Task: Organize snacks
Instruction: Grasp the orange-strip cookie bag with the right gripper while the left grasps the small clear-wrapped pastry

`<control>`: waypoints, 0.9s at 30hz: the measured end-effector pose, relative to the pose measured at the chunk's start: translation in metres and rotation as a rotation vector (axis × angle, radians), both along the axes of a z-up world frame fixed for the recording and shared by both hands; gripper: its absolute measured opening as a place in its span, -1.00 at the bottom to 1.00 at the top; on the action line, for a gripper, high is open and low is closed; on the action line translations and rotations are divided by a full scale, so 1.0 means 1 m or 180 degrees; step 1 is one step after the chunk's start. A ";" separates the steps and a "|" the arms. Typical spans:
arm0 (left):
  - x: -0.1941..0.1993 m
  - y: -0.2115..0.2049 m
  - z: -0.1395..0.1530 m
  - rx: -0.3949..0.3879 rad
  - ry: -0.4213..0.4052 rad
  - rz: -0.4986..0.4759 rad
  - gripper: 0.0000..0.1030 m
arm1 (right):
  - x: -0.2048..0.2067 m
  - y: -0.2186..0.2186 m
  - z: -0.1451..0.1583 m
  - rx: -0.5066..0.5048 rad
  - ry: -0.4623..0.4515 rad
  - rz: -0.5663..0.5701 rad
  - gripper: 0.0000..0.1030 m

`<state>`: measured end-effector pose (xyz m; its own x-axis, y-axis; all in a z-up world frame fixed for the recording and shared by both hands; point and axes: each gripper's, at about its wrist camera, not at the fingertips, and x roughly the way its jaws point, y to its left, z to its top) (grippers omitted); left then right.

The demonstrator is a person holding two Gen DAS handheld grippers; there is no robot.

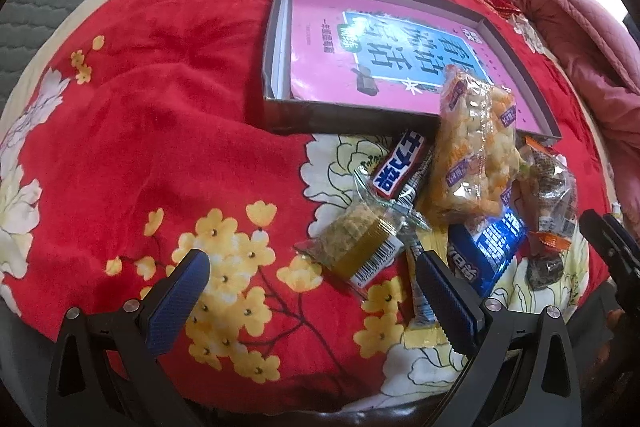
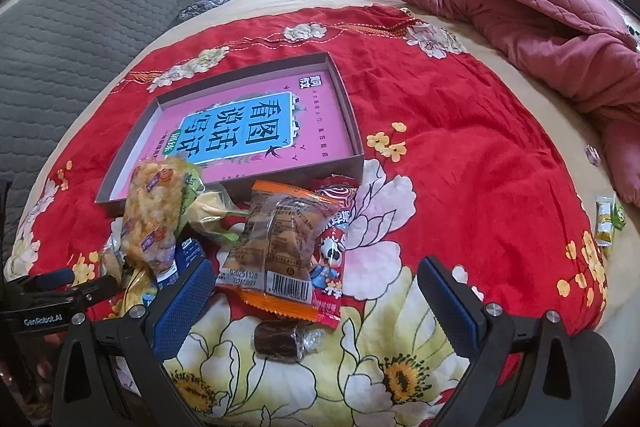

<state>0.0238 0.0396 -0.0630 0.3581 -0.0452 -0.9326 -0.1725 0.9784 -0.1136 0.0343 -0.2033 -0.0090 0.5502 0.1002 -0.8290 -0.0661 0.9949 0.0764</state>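
Left gripper (image 1: 312, 291) hangs low over the red flowered blanket (image 1: 160, 107), jaws spread wide with nothing between them, its right finger (image 1: 444, 303) just over the near edge of the snack pile. Right beside that finger lies a clear packet with a yellow-green cake (image 1: 356, 247), and a blue wrapper (image 1: 488, 247) sits just past it. Behind those, a white, blue and red candy bar (image 1: 400, 167) leans against a long bag of puffed rice crackers (image 1: 472, 155), whose far end rests on the rim of the shallow box (image 1: 276, 27).

Over to the right gripper (image 2: 316, 301), also wide open and holding nothing. Between its 2 fingers sits a small dark wrapped sweet (image 2: 280, 341), apart from both pads. Just beyond, an orange-edged packet with a barcode (image 2: 280, 247) lies on top of a red packet with a cartoon cow (image 2: 336, 259). To the left is the cracker bag (image 2: 154, 219), with a green and yellow bag (image 2: 208, 207) tucked beside it.

Further out is the box (image 2: 348, 115), holding only a pink book with a blue title panel (image 2: 240, 135). Beyond the blanket, a pink quilt (image 2: 520, 11) is bunched on the right, and 2 small packets (image 2: 608, 219) lie at the blanket's right edge.
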 end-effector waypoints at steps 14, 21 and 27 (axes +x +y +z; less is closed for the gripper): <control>0.010 -0.002 -0.009 -0.0063 -0.0011 -0.0126 0.98 | 0.023 0.022 -0.019 -0.0195 0.0034 -0.0077 0.92; 0.013 -0.003 -0.011 -0.0075 -0.0043 -0.0162 0.98 | 0.029 0.030 -0.030 -0.0286 0.0095 -0.0020 0.46; 0.014 -0.005 -0.014 -0.0039 -0.0009 -0.0204 0.84 | 0.027 0.030 -0.030 -0.0237 0.0050 0.0057 0.11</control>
<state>0.0382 0.0345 -0.0774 0.3569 -0.0795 -0.9308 -0.1092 0.9860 -0.1260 0.0613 -0.1731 -0.0393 0.5356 0.0478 -0.8431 -0.0833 0.9965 0.0036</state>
